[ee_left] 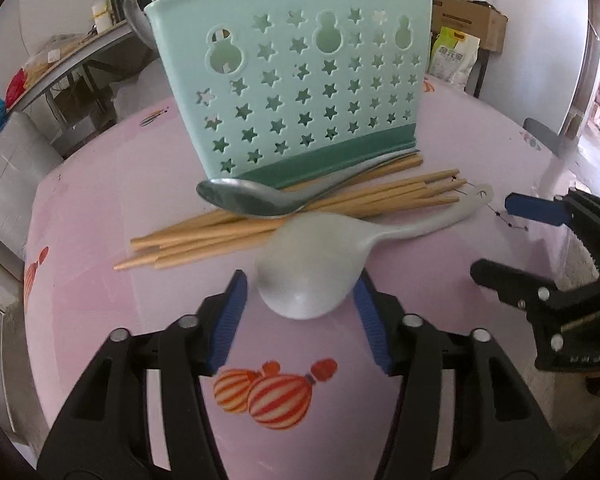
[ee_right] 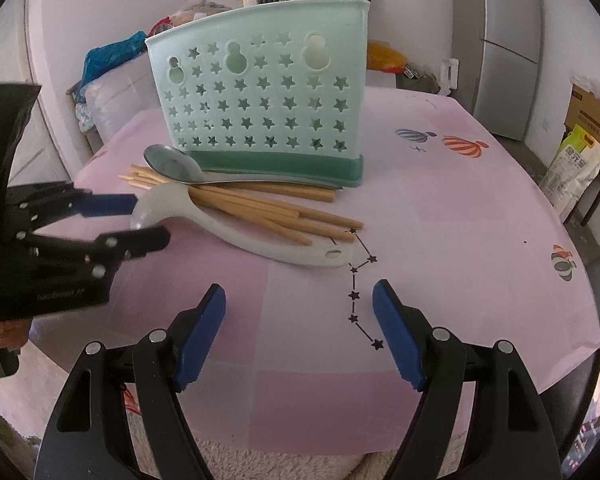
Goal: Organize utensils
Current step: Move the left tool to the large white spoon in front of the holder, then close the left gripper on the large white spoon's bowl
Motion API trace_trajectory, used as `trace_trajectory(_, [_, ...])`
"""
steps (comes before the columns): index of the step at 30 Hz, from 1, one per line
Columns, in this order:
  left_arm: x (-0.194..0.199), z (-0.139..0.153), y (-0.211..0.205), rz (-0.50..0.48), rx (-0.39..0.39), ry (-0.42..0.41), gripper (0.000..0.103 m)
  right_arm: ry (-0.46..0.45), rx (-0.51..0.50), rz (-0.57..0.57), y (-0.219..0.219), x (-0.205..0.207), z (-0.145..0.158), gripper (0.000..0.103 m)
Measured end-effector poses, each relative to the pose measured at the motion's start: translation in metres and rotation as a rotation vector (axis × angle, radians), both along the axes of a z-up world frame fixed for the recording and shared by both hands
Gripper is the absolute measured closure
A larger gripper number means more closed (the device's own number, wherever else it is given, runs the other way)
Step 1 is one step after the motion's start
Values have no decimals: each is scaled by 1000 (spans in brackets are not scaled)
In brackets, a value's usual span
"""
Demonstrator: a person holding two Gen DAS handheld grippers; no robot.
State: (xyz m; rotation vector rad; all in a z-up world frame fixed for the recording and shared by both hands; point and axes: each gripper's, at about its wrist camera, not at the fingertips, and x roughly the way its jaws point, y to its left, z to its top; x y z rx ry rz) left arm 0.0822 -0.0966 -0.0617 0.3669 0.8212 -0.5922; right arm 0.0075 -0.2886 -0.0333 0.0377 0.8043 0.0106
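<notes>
- While the left gripper (ee_left: 298,300) hangs low over the pink tablecloth (ee_right: 440,200), its blue pads (ee_left: 230,316) stand spread on either side of the white ladle (ee_left: 312,268), whose bowl sits between them, ungrasped.
- The right gripper (ee_right: 300,320) hovers nearer the table edge, jaws apart and empty, just short of the ladle's handle end.
- The ladle lies flat, handle running right and away in the left view.
- Beside it, wooden chopsticks (ee_left: 284,220) and a metal spoon (ee_left: 252,200) lie roughly parallel against the mint holder (ee_left: 292,92).
</notes>
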Motion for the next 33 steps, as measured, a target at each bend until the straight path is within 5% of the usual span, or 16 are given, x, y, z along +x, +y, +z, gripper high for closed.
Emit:
trace_trajectory(5, [3,8,3,12,-11,9,85,-3,-2,2,-1,1,0,29])
trace_trajectory(17, [22,9,27,85,-141,93,90,-5,-3,3,0,1,-1,29])
trace_trajectory(27, [10,25,30,52,-165,47,103,-6,-3,2,0,1,-1,29])
trace_trajectory(33, [18,22,31,82,-226,145,103,-6,-5,3,0,1,0,29])
